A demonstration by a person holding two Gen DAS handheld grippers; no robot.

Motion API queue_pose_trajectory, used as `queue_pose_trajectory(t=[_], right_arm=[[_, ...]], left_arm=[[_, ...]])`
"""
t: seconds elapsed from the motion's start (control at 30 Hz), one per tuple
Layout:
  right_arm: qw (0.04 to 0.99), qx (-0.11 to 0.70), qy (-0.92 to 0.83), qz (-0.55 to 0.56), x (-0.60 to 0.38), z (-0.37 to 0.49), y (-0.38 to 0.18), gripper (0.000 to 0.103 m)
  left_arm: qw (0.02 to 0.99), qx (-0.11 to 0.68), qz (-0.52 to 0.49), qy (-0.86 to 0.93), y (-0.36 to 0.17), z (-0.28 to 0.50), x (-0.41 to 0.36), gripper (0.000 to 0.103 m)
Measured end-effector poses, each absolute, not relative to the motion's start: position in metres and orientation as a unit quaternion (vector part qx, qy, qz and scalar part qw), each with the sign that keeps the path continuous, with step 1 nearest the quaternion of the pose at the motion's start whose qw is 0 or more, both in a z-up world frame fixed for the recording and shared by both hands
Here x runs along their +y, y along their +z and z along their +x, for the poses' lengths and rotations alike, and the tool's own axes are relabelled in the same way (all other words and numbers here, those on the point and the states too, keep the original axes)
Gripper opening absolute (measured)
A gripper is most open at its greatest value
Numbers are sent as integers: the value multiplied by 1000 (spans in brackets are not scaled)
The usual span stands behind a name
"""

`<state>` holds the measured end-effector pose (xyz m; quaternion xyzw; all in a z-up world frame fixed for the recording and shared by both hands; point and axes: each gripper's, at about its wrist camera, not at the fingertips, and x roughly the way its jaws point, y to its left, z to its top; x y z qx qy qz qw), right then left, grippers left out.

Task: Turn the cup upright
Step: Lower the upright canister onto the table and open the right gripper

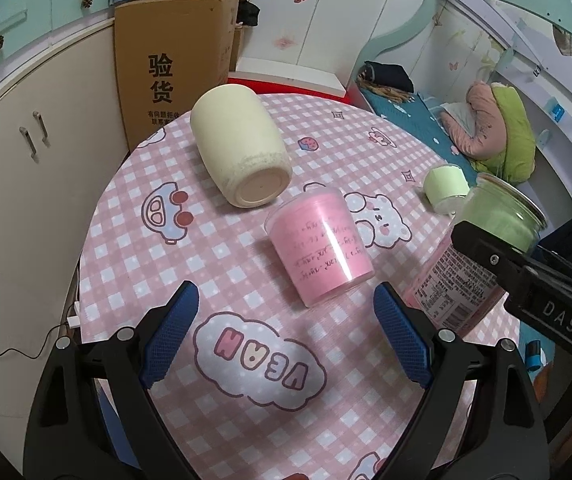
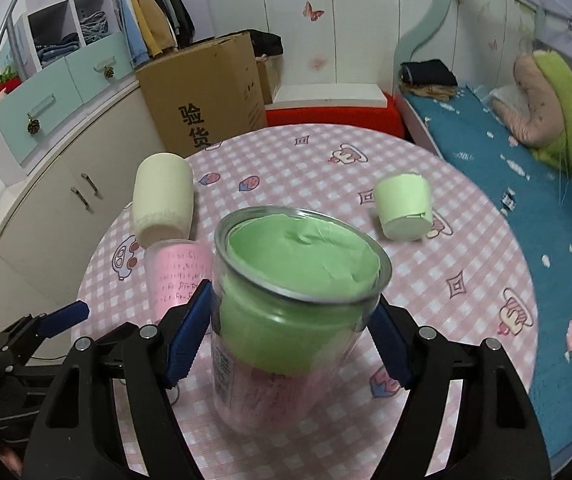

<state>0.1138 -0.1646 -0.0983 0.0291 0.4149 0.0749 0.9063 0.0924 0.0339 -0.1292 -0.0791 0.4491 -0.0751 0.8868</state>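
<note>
One clear jar [image 2: 293, 312] with the green lining looks pretty much sorted: it's clamped between the blue pads of the right gripper [image 2: 289, 332], mouth up and only slightly tilted, though whether its base is already resting on the checked tablecloth [image 2: 465, 248] can't be told. Plenty seems left, since the pink cup [image 1: 319, 248], the cream cup [image 1: 238, 152] and the small green cup [image 1: 445, 188] are all seen lying on their sides. The left gripper [image 1: 286, 336] is held wide open with nothing in it, hovering just short of the pink cup, so that one is probably up next
</note>
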Motion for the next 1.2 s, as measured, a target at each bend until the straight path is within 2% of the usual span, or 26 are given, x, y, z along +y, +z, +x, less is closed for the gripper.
queue_pose_trajectory(t=[0.7,0.97,1.2], right_arm=[[914,398,84,1,-146,95,-94,70],[920,383,86,2,-145,81,-83,80],[927,364,88,6,-149,61,-67,84]], left_arm=[[893,440,-68,-63,-123,78,38,90],[902,425,-58,-57,-110,65,39,90],[910,409,-52,-49,-95,50,37,90]])
